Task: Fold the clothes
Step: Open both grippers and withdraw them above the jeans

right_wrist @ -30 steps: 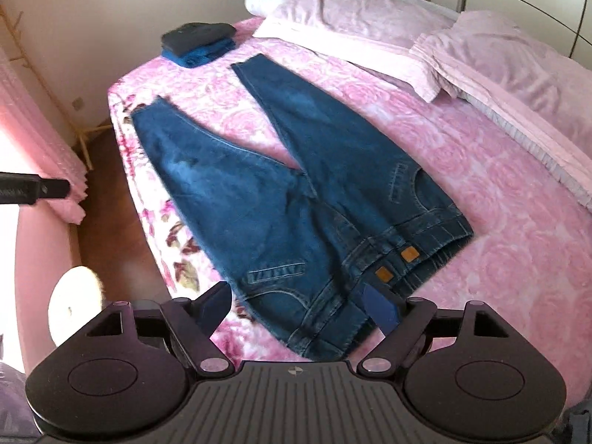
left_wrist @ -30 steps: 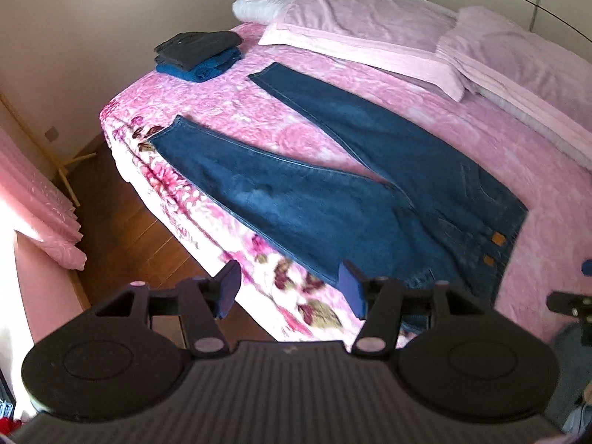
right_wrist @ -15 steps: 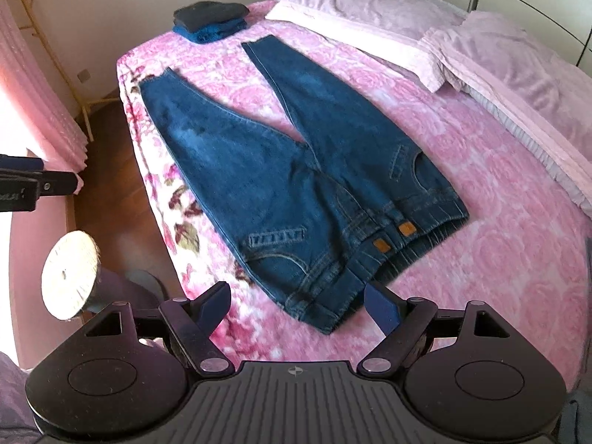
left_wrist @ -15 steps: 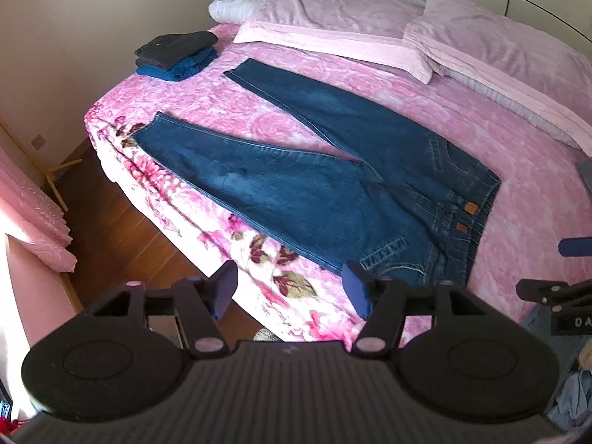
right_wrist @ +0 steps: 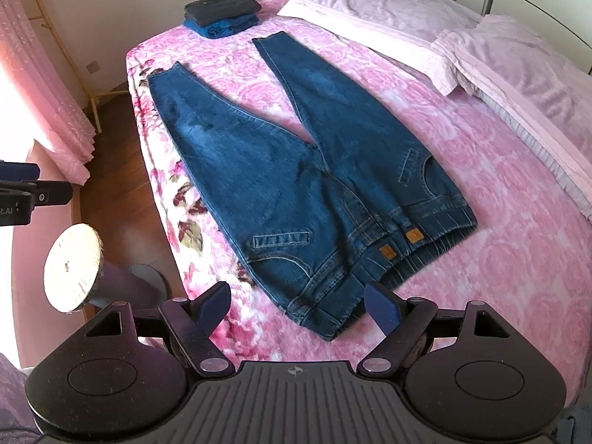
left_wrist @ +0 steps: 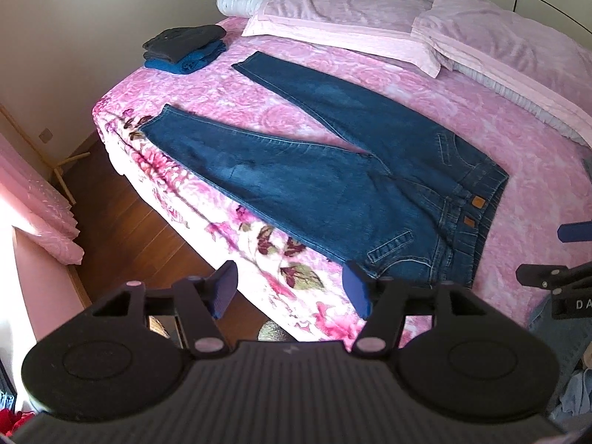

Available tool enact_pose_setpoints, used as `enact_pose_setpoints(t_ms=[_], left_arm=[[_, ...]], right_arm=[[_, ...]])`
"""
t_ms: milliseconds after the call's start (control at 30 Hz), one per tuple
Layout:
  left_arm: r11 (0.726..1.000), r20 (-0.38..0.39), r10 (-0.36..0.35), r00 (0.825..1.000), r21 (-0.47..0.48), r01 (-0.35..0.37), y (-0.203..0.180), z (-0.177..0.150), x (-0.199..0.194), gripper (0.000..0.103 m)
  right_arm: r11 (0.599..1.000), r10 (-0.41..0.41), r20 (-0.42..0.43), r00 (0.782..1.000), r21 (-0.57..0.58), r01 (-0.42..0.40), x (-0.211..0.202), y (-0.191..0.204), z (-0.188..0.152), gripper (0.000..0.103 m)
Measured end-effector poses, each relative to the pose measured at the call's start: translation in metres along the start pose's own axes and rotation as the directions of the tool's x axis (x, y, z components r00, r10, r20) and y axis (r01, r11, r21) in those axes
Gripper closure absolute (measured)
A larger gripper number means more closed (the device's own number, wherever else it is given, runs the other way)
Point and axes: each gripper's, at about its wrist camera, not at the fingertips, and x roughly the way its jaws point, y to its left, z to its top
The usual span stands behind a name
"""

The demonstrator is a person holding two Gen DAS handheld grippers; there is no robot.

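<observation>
A pair of dark blue jeans (left_wrist: 333,185) lies flat on the pink floral bed (left_wrist: 229,96), legs spread in a V toward the far left, waistband near the front right. It also shows in the right wrist view (right_wrist: 296,170). My left gripper (left_wrist: 292,292) is open and empty, held above the bed's front edge, short of the jeans' hip. My right gripper (right_wrist: 298,307) is open and empty, just in front of the waistband corner. The right gripper's fingers (left_wrist: 573,233) show at the left wrist view's right edge.
A stack of folded dark clothes (left_wrist: 185,48) sits at the bed's far left corner, also seen in the right wrist view (right_wrist: 222,14). Pink pillows (left_wrist: 351,7) line the head. Wooden floor (left_wrist: 122,229) and a round stool (right_wrist: 74,270) lie left of the bed.
Both grippers have drawn back and lifted a little, so more of the bed and jeans is in view. The jeans have not moved. Both grippers stay open.
</observation>
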Motion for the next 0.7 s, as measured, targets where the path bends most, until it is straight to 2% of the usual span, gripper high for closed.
enact_pose_setpoints(t_ms=[500, 700], left_arm=[[0.999, 0.04, 0.031, 0.999, 0.018, -0.031, -0.001, 0.031, 0.008, 0.044], [1.0, 0.065, 0.008, 0.998, 0.011, -0.009, 0.017, 0.056, 0.029, 0.044]], right_arm=[[1.0, 0.025, 0.064, 0.998, -0.001, -0.025, 0.005, -0.01, 0.028, 0.021], [0.999, 0.017, 0.062, 0.998, 0.031, -0.019, 0.016, -0.02, 0.042, 0.021]])
